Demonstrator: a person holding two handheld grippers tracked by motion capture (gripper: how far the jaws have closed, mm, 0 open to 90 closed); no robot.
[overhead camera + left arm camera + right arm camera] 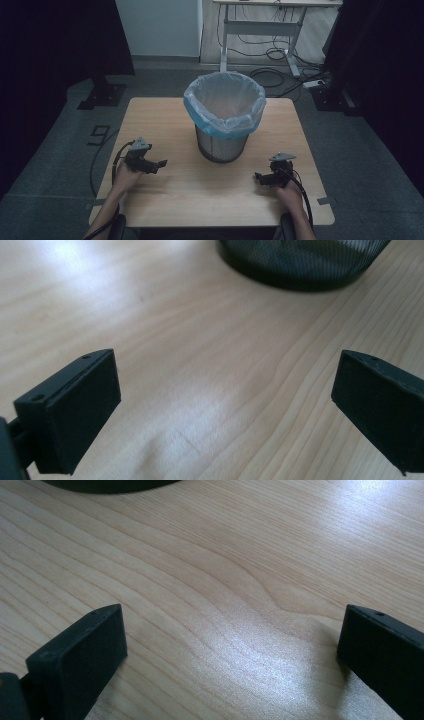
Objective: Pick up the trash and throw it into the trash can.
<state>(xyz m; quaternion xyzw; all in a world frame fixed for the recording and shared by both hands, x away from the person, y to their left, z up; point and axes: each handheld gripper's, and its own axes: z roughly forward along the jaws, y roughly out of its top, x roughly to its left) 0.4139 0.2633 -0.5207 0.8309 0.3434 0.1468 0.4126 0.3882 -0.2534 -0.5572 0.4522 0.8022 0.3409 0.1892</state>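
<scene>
While both grippers sit low over the table (165, 200), the bin (224, 117) stands ahead of them, between the two and a bit farther from the person. From the left gripper (159, 164) the bin lies ahead and to its right; from the right gripper (258, 177) it lies ahead and to its left. Both point inward, toward each other and the bin's base. Distance looks about equal, left maybe slightly nearer, hard to call.

Bin is upright, so its long axis is vertical: dark mesh wall, a liner (210, 112) folded over the rim, pale with a blue edge. Mouth is open upward and looks empty, though the bottom is hard to see.

Left gripper view: jaws wide apart, nothing between them, bare wood below, bin base (305, 265) at the top, ahead-right. Right gripper view: jaws also wide apart and empty, bin base (107, 484) just clipping the top edge, ahead-left.

Nothing lies between either gripper and the bin, only tabletop. Cables trail back from each gripper toward the person, clear of the path. Beyond the table, a desk (262, 25) with floor cables, well apart.

Judgement: any move on the bin or liner calls for reaching forward and inward, and lifting, since the rim is well above the jaws now.
</scene>
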